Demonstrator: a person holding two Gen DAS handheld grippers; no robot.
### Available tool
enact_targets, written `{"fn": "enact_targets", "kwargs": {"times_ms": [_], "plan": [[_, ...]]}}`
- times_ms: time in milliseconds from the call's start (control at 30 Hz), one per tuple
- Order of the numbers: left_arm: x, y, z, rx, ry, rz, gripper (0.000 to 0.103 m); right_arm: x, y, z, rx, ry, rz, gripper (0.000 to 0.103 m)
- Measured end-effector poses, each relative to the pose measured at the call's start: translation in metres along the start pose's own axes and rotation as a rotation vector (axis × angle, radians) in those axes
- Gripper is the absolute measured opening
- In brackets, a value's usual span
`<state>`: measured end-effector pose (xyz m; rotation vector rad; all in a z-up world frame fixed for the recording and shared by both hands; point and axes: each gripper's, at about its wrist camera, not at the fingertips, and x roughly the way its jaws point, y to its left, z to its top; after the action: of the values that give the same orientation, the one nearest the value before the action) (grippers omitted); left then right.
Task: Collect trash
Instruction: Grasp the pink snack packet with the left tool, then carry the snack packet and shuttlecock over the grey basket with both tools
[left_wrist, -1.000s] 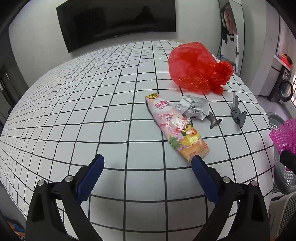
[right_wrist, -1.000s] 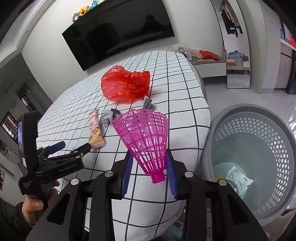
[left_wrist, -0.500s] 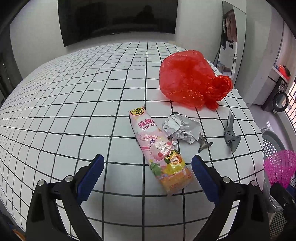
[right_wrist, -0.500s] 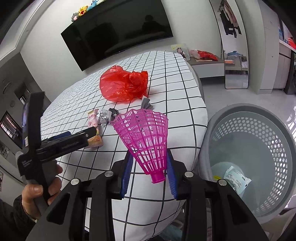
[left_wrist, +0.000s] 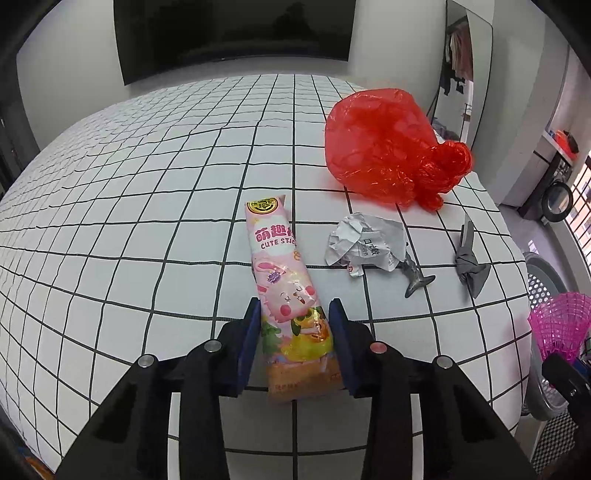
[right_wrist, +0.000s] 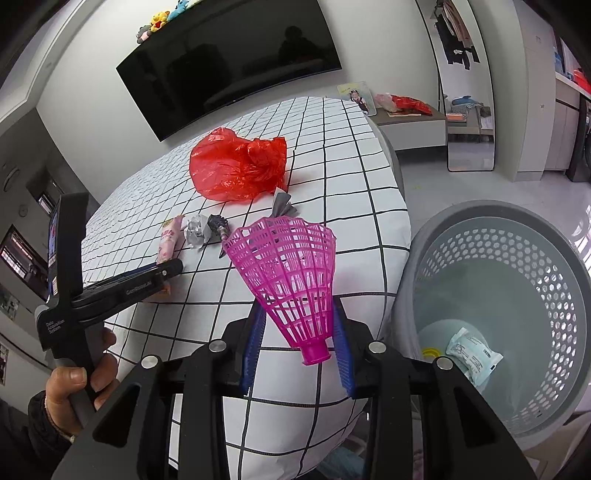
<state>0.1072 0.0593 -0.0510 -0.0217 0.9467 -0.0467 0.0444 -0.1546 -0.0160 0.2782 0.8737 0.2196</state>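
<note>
Between the closing jaws of the left gripper (left_wrist: 293, 334) lies the pink snack wrapper (left_wrist: 286, 295), its near end flat on the checked table (left_wrist: 110, 229) with the blue pads against both edges; judged from that, the grasp is nearly made but the lift is not yet begun. Beyond those jaws and to their right wait a crumpled silver wrapper (left_wrist: 364, 245), a small grey scrap (left_wrist: 415, 277), a twisted grey scrap (left_wrist: 469, 262) and, farther off, a red plastic bag (left_wrist: 388, 155), all untouched. Rightward, the right gripper (right_wrist: 297, 341) is clenched on a pink plastic shuttlecock (right_wrist: 291, 273), held above the table edge. Right of those jaws stands the grey basket (right_wrist: 554, 258), with one white packet (right_wrist: 472, 354) and something yellow at its bottom. Most of the collecting looks still ahead.
</note>
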Motion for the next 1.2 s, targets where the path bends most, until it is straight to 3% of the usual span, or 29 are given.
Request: {"fn": "enact_targets", "kwargs": {"times_ms": [333, 567, 867, 1200], "plan": [[-0.044, -0.013, -0.004, 0.054, -0.107, -0.013, 0.036, -0.006, -0.005, -0.001, 0.008, -0.016, -0.008, 0.034], [-0.065, -0.06, 0.003, 0.156, -0.15, -0.12, 0.036, -0.018, -0.025, -0.006, 0.045, -0.036, -0.052, 0.034], [-0.06, -0.149, -0.005, 0.312, -0.125, -0.266, 0.036, -0.045, -0.081, -0.017, 0.143, -0.069, -0.149, 0.034], [-0.039, -0.239, -0.022, 0.475, -0.06, -0.356, 0.037, -0.07, -0.156, -0.036, 0.288, -0.086, -0.266, 0.034]]}}
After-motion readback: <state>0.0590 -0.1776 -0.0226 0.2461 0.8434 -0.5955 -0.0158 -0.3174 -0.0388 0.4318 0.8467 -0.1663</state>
